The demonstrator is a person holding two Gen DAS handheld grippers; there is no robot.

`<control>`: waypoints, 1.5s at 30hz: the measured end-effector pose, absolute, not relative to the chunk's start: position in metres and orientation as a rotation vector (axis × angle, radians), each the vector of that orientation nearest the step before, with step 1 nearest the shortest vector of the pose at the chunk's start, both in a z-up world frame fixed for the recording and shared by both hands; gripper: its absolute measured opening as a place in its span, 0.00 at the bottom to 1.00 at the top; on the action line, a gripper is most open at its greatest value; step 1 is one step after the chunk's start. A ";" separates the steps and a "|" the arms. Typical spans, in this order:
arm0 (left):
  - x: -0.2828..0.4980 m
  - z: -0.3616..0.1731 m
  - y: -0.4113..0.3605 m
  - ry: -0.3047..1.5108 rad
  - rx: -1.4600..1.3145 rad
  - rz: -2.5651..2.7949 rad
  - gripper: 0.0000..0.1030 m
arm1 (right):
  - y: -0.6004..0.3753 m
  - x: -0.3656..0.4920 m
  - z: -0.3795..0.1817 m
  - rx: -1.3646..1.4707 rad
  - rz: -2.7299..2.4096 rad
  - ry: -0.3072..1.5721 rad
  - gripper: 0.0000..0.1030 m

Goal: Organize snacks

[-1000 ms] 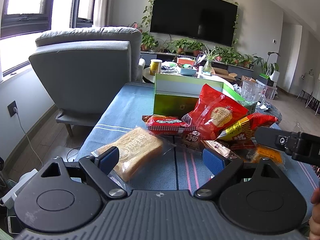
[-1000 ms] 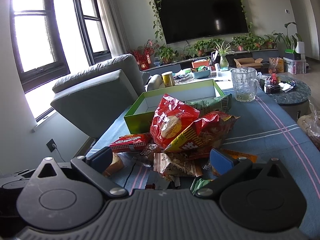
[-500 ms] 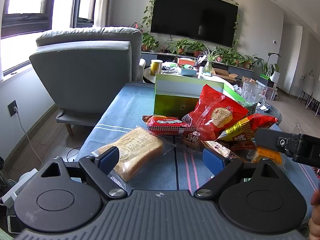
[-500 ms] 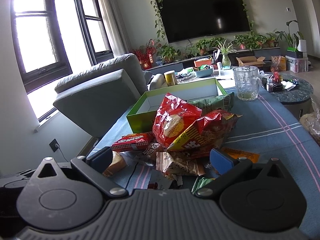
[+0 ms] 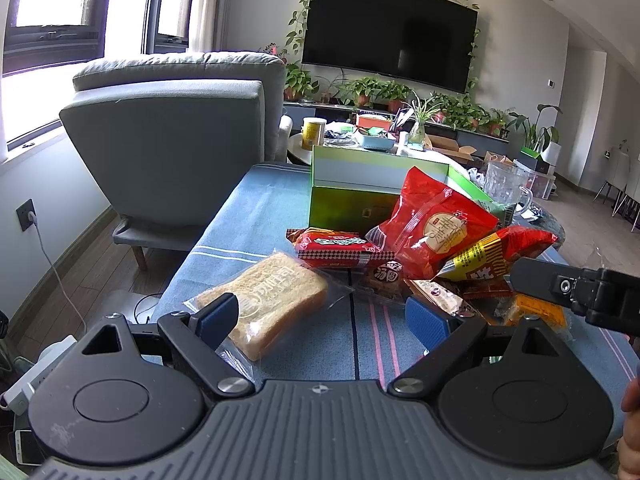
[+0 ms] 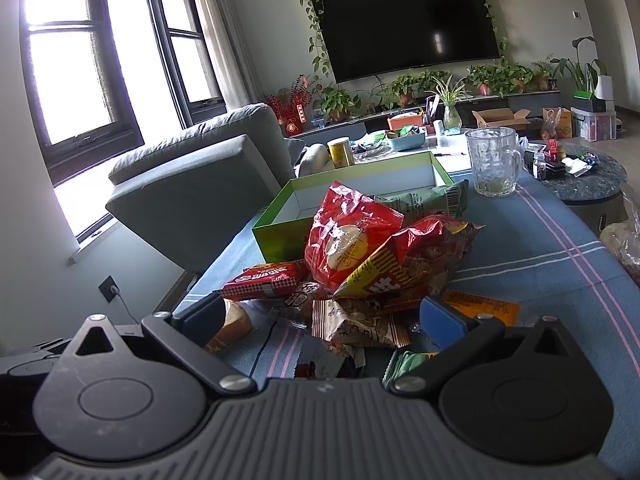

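A heap of snack packets lies on the blue striped cloth (image 5: pixel 256 216) before an open green box (image 5: pixel 352 208). A tall red bag (image 5: pixel 436 228) leans on the box, with a flat red packet (image 5: pixel 340 246) and a red-and-yellow bag (image 5: pixel 496 256) beside it. A bagged toast slice (image 5: pixel 272 300) lies nearest my left gripper (image 5: pixel 324 320), which is open and empty just short of it. My right gripper (image 6: pixel 324 320) is open too, hovering over a brown wrapper (image 6: pixel 356 324). The red bag (image 6: pixel 348 236), the box (image 6: pixel 360 188) and an orange packet (image 6: pixel 484 306) show there.
A glass mug (image 6: pixel 496 160) stands behind the box on the right. A grey armchair (image 5: pixel 176 128) sits left of the table. A low round table (image 6: pixel 584 180) with clutter is at far right. A bag of bread (image 6: pixel 624 240) lies at the right edge.
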State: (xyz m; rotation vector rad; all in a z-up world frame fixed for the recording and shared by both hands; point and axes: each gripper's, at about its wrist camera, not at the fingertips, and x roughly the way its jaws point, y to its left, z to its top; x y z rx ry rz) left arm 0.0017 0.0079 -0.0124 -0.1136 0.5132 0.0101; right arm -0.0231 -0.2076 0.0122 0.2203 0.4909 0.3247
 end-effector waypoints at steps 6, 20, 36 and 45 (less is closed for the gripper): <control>0.002 -0.012 0.008 0.514 -0.114 0.010 0.87 | -0.208 -0.023 0.012 0.221 0.323 0.491 0.78; 0.002 -0.012 0.008 0.514 -0.114 0.011 0.87 | -0.207 -0.023 0.012 0.222 0.323 0.491 0.78; 0.003 -0.014 0.012 0.529 -0.122 0.019 0.87 | -0.208 -0.022 0.012 0.229 0.321 0.495 0.78; 0.002 -0.015 0.011 0.533 -0.121 0.011 0.87 | -0.208 -0.022 0.011 0.233 0.322 0.502 0.78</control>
